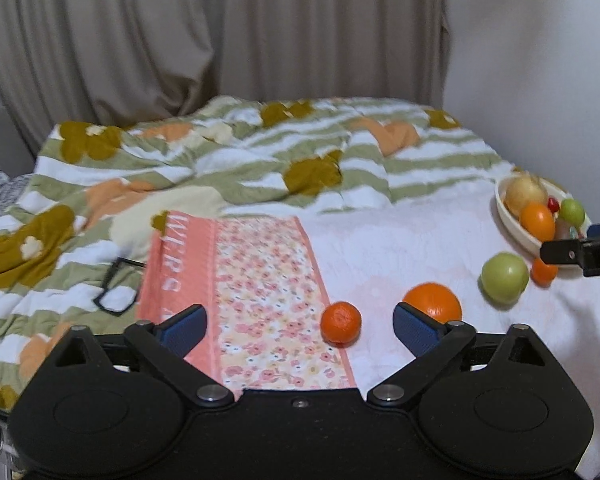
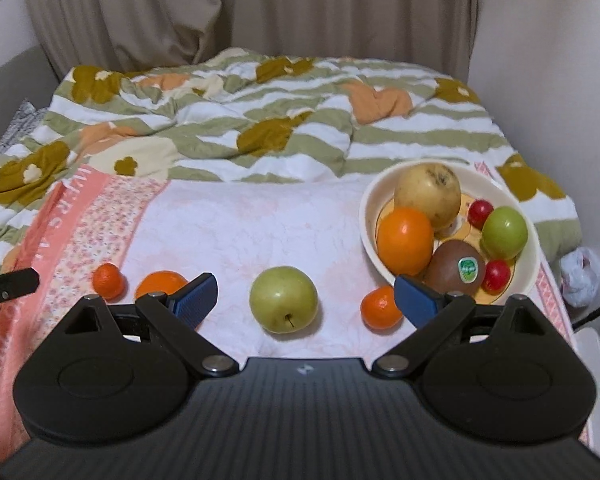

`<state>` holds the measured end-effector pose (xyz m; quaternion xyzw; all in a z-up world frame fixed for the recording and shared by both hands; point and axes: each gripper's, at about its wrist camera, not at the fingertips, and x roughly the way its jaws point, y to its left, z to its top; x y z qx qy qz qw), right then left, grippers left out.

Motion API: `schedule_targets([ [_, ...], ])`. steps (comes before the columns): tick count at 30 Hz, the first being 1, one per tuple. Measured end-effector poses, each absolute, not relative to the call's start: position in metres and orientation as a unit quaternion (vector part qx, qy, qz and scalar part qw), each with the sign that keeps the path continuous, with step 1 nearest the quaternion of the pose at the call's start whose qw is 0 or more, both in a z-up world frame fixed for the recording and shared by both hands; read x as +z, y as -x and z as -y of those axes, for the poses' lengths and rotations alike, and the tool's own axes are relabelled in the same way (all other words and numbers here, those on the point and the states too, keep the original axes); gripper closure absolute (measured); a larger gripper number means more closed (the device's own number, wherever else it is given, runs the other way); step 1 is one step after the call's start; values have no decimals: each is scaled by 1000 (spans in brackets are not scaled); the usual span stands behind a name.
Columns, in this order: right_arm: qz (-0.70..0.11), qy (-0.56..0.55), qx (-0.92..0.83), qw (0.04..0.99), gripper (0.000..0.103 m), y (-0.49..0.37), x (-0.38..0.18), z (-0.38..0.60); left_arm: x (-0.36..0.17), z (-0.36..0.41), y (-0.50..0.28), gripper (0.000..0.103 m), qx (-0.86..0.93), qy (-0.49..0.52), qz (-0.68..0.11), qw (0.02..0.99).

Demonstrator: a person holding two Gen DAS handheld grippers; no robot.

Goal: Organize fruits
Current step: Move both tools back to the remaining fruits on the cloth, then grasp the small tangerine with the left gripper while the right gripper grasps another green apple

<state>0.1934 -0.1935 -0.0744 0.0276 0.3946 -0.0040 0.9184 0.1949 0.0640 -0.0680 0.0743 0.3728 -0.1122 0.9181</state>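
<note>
A cream bowl point(image 2: 370, 216) at the right holds a yellow pear point(image 2: 428, 192), an orange point(image 2: 405, 240), a kiwi point(image 2: 454, 266), a green apple point(image 2: 504, 232) and small red fruits point(image 2: 480, 213). Loose on the bed sheet lie a green apple point(image 2: 283, 299), a small mandarin point(image 2: 380, 307) by the bowl, an orange point(image 2: 161, 283) and another mandarin point(image 2: 108, 280). My right gripper point(image 2: 304, 300) is open and empty, with the loose apple between its fingers. My left gripper point(image 1: 300, 326) is open and empty, with a mandarin point(image 1: 341, 323) between its fingers and an orange point(image 1: 433, 301) by the right finger.
A rumpled floral quilt point(image 2: 228, 120) covers the far half of the bed. Black glasses point(image 1: 116, 290) lie on it at the left. A pink floral cloth strip point(image 1: 260, 292) runs down the sheet. Curtains point(image 2: 240, 8) hang behind. A crumpled white bag point(image 2: 580, 276) lies right of the bowl.
</note>
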Motion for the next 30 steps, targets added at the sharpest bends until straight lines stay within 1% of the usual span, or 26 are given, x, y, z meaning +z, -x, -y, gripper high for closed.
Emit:
schedule_targets([
  [2,-403,-25,-5,915,0,-199,-83,193,-78,-58,-204,13,-121,-84,-384,912],
  [4,-411,-19,-2,912,0,-205,-91,191,-88,-52,-212,18,-124,-93,-392,907],
  [6,-418,-14,3,908,0,-210,-99,190,-97,-49,-220,27,-125,-98,-402,902],
  [10,-430,-18,14,903,0,-220,-110,190,-113,-42,-230,30,-126,-112,-421,891],
  [12,-434,-15,19,900,0,-226,-114,188,-118,-38,-234,37,-127,-112,-428,888],
  [14,-439,-10,23,898,0,-230,-118,187,-123,-35,-238,38,-127,-115,-432,886],
  [17,-444,-5,34,896,0,-234,-122,184,-128,-29,-244,44,-127,-114,-439,882],
  [20,-447,3,38,894,0,-236,-126,182,-132,-24,-248,56,-127,-114,-445,879],
  [22,-450,3,41,892,0,-238,-128,183,-135,-21,-251,58,-126,-114,-450,877],
  [23,-452,2,42,891,0,-239,-129,183,-136,-21,-252,62,-128,-112,-453,875],
  [30,-461,6,48,886,0,-241,-133,184,-135,-20,-250,64,-122,-109,-455,875],
])
